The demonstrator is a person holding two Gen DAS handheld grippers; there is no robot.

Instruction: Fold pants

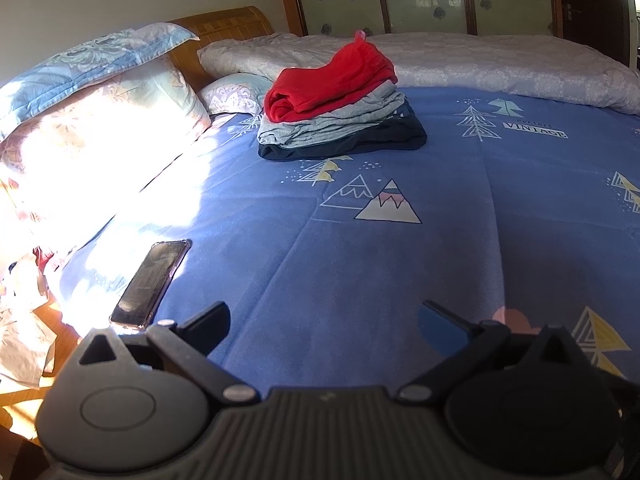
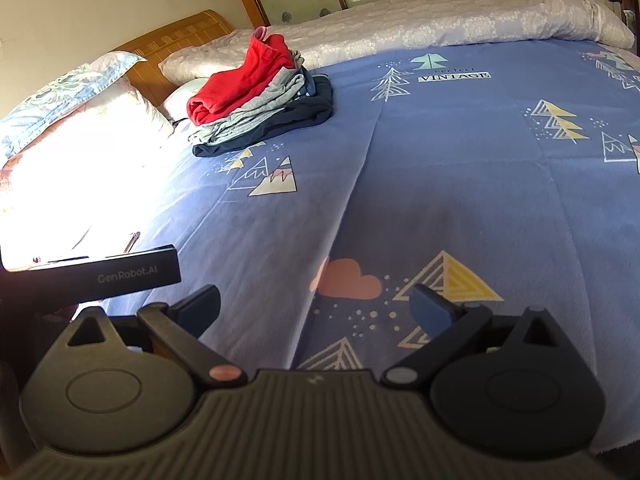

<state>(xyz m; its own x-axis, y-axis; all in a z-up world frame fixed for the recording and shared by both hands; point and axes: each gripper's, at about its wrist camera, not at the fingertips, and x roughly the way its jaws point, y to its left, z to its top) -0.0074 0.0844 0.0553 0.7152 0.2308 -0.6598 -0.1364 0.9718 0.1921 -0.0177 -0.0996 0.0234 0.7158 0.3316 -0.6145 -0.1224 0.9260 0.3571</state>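
Observation:
A stack of folded pants (image 1: 340, 120) lies far back on the blue patterned bed sheet (image 1: 360, 260): red pants (image 1: 332, 80) on top, grey in the middle, dark navy at the bottom. The stack shows in the right wrist view (image 2: 264, 108) at the upper left. My left gripper (image 1: 324, 320) is open and empty, low over the sheet's near part. My right gripper (image 2: 316, 304) is open and empty, also over the near sheet. Both are far from the stack.
A phone (image 1: 150, 284) lies on the sheet near the left edge. Pillows (image 1: 100, 120) and a wooden headboard (image 1: 224, 24) stand at the left. A rolled pale quilt (image 1: 500, 64) runs along the far side. The left gripper's body (image 2: 100, 272) shows at the right view's left.

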